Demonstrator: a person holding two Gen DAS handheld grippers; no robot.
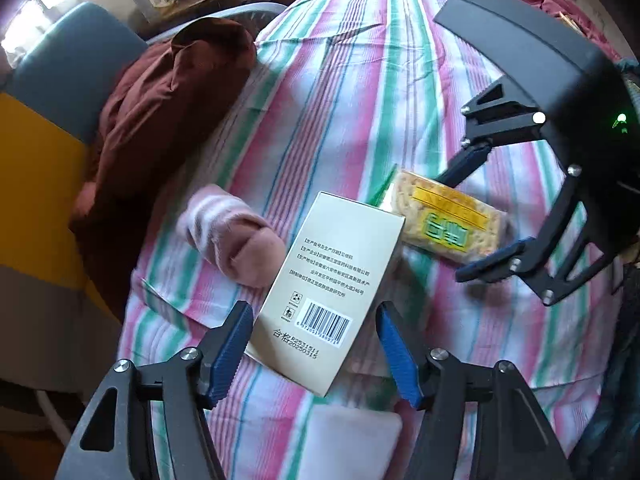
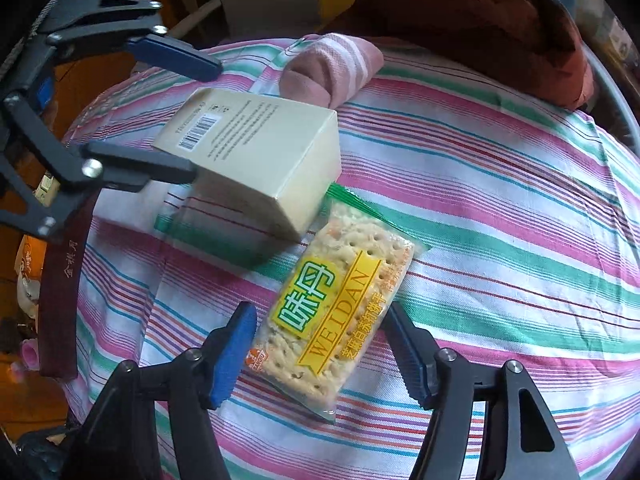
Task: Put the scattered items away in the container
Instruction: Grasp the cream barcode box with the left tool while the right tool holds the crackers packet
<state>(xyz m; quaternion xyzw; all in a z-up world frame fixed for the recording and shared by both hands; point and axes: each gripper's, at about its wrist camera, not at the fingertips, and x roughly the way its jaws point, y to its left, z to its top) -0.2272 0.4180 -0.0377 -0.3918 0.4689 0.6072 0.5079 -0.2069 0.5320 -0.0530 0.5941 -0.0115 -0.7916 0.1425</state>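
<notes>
The cream box (image 1: 330, 292) is lying on the striped bed (image 1: 360, 92), barcode end between the released left gripper (image 1: 316, 354); the cracker packet (image 2: 334, 312), reading "WEIDAN", is lying lengthwise between the released right gripper (image 2: 320, 354).

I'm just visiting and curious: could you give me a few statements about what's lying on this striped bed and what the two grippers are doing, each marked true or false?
1. The cracker packet lies between the right gripper fingers. True.
2. The beige box stands inside a container. False: it rests on the striped sheet.
3. The left gripper straddles the box's barcode end. True.
4. The pink striped sock lies on top of the packet. False: it lies beside the box, apart from the packet.
</notes>
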